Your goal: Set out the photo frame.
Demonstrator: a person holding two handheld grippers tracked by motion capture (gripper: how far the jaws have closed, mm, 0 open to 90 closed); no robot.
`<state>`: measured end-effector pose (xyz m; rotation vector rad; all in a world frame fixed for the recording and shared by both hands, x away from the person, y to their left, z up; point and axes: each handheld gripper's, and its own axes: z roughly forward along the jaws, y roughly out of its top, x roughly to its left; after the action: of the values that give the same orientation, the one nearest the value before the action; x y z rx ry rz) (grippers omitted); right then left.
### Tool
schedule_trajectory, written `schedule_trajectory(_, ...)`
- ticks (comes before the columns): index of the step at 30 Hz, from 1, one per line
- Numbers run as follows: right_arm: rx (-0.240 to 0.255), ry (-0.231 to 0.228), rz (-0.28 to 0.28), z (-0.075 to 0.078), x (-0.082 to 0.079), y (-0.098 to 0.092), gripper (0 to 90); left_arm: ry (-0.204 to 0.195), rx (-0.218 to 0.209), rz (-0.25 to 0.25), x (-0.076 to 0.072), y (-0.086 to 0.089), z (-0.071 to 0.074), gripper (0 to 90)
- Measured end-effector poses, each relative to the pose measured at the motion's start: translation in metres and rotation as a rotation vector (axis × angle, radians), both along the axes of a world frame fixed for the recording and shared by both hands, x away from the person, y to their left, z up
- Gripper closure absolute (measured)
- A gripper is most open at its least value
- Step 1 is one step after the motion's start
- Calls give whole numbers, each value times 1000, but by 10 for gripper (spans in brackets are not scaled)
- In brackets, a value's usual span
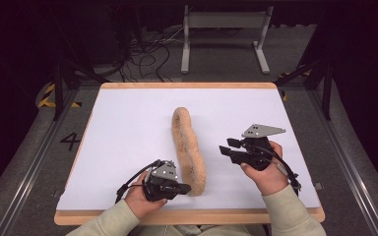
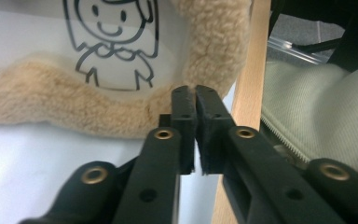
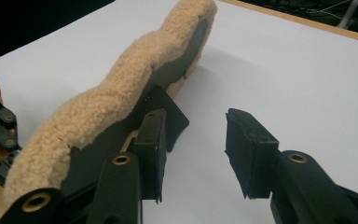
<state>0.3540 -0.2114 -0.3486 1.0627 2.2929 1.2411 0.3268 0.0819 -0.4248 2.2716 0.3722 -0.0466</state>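
1. Looking down from the high view, I see a long fleecy tan item (image 1: 188, 150) lying lengthwise along the middle of the white desk (image 1: 128, 132), its near end close to the near edge and its far end about mid-desk.
2. I cannot say what the item is. In the left gripper view its fleece (image 2: 65, 105) borders a clear or white panel printed with a cartoon figure (image 2: 114, 42), and the top of that drawing is cut off by the frame.
3. In the right gripper view the same item (image 3: 121, 88) shows a dark flat face under a wavy fleece rim; its near end is partly hidden behind my right gripper.
4. My left gripper (image 1: 177, 188) sits at the item's near end. Its fingers (image 2: 182, 116) are pressed together on the fleece rim; how much material sits between them is hard to make out.
5. My right gripper (image 1: 229, 147) is just beside the item toward the right edge, fingers (image 3: 249, 149) spread with bare desk between them.
6. Open white surface lies on both sides of the item and beyond its far end.
7. A pale sleeve (image 2: 321, 116) and the wooden near edge (image 2: 247, 93) fill the right of the left gripper view.
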Motion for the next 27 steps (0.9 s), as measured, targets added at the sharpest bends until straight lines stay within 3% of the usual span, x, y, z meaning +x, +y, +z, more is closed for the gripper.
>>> schedule_trajectory(3, -11, -2, 1, 4, 1, 5, 568, 0, -2, 13, 1, 5, 1, 843)
schedule_trajectory(6, -35, 0, 16, 12, 6, 15, 537, 0, -29, 46, 6, 14, 4, 833)
schedule_trajectory(13, -18, 11, 39, 18, 15, 36, 469, -5, -55, 98, 13, 26, 6, 801)
schedule_trajectory(16, -9, 32, 42, 19, 21, 44, 438, -31, -52, 124, 14, 30, 6, 764)
schedule_trajectory(23, -28, 90, 45, 22, 32, 60, 383, -41, -59, 177, 19, 39, 6, 715)
schedule_trajectory(27, -34, 151, 32, 21, 45, 70, 345, -51, -69, 224, 24, 51, 7, 688)
